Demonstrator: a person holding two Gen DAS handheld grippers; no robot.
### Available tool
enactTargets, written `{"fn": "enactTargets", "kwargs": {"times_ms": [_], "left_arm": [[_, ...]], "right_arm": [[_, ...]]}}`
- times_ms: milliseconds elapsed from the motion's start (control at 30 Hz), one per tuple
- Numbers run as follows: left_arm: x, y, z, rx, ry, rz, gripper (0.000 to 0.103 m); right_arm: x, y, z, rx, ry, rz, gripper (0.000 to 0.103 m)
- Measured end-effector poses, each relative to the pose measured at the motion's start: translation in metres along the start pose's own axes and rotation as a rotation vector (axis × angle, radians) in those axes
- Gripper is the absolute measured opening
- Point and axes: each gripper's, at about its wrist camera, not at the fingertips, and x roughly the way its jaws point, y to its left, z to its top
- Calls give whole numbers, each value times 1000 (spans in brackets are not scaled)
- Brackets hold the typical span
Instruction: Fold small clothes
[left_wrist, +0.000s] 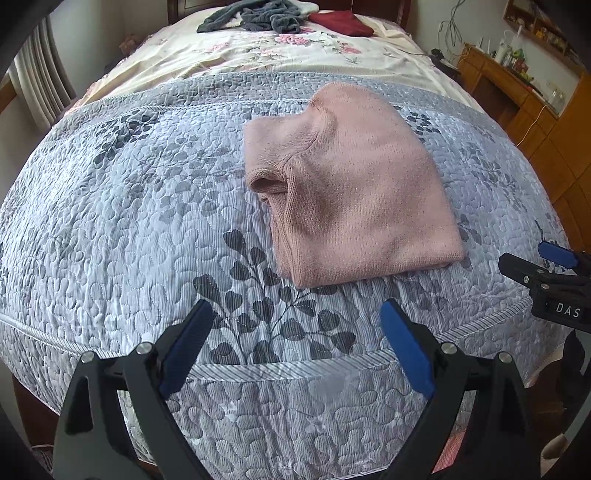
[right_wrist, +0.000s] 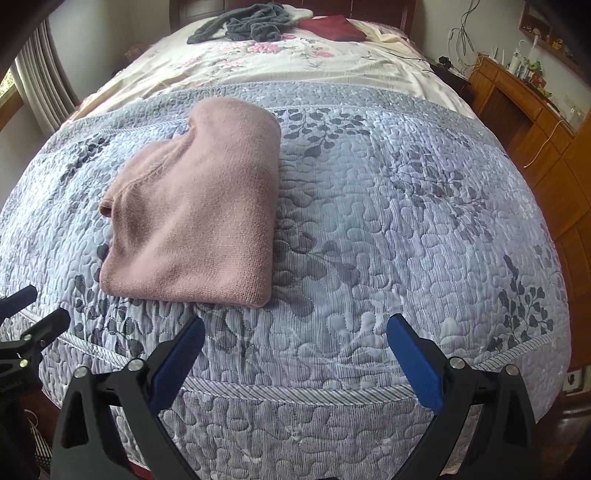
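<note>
You had both hand-held grippers, left (left_wrist: 295, 347) and right (right_wrist: 295, 363), wide and empty at the bed's (left_wrist: 110, 221) near edge, the folded pink sweater (left_wrist: 354, 192) just ahead between them.

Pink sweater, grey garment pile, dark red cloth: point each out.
Pink sweater (left_wrist: 354, 192): left wrist view, middle of its folded top face.
Grey garment pile (right_wrist: 243, 26): right wrist view, centre of the heap.
Dark red cloth (left_wrist: 341, 22): left wrist view, its middle.

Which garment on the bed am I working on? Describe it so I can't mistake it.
On the blue-grey leaf-print quilt at the bed's near end lies a folded pink knit sweater, alone. The grey garment and dark red one sit far off by the headboard.
</note>
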Motion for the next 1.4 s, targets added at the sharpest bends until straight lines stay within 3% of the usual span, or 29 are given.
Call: {"fn": "enactTargets", "kwargs": {"times_ms": [1400], "left_arm": [[10, 2, 2, -13, 2, -5, 91]], "right_arm": [[9, -1, 2, 22, -22, 17, 99]]}}
